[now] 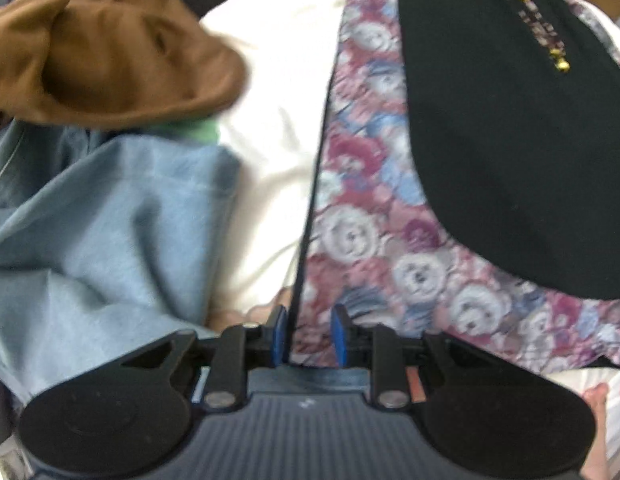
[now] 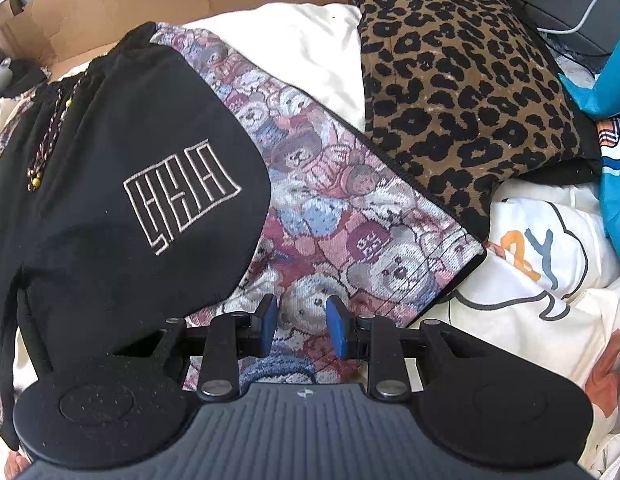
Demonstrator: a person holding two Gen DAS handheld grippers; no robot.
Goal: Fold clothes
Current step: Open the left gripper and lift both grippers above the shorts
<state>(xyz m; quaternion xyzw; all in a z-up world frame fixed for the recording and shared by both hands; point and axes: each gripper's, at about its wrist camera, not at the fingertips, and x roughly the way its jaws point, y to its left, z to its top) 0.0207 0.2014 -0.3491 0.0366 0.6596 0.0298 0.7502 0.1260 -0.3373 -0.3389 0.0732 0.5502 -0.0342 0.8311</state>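
Your left gripper (image 1: 309,334) is pointing down over the bed, and its blue pads (image 1: 278,330) are standing apart, pressing on nothing. The dark piped edge (image 1: 310,216) of the black garment with the teddy-bear tapestry panel (image 1: 373,208) is running up from right between those pads, with the left pad just beside it. The garment is spreading ahead and to the right of this gripper, its black front (image 1: 509,140) further right with a beaded drawstring (image 1: 545,28) lying on it. To the left of the gripper a pale blue cloth (image 1: 110,224) is lying crumpled, and beyond it a brown bunched garment (image 1: 110,52) is sitting on top of the pile. Between them and the bear panel, the white bed sheet (image 1: 278,92) is showing. The left view is blurred, so finer detail is not readable.

Your right gripper (image 2: 302,330) is tilting steeply down over the same garment (image 2: 329,208), jaws parted, with bear-print fabric lying under the gap; I cannot tell whether the pads are touching it. The black panel with an outlined embroidered logo (image 2: 178,196) is lying ahead and to the left. A leopard-print cushion (image 2: 461,92) is sitting ahead and to the right, touching the garment's edge. A white printed quilt (image 2: 541,264) is bunching at the right, and a cardboard box (image 2: 150,0) is standing at the far side.
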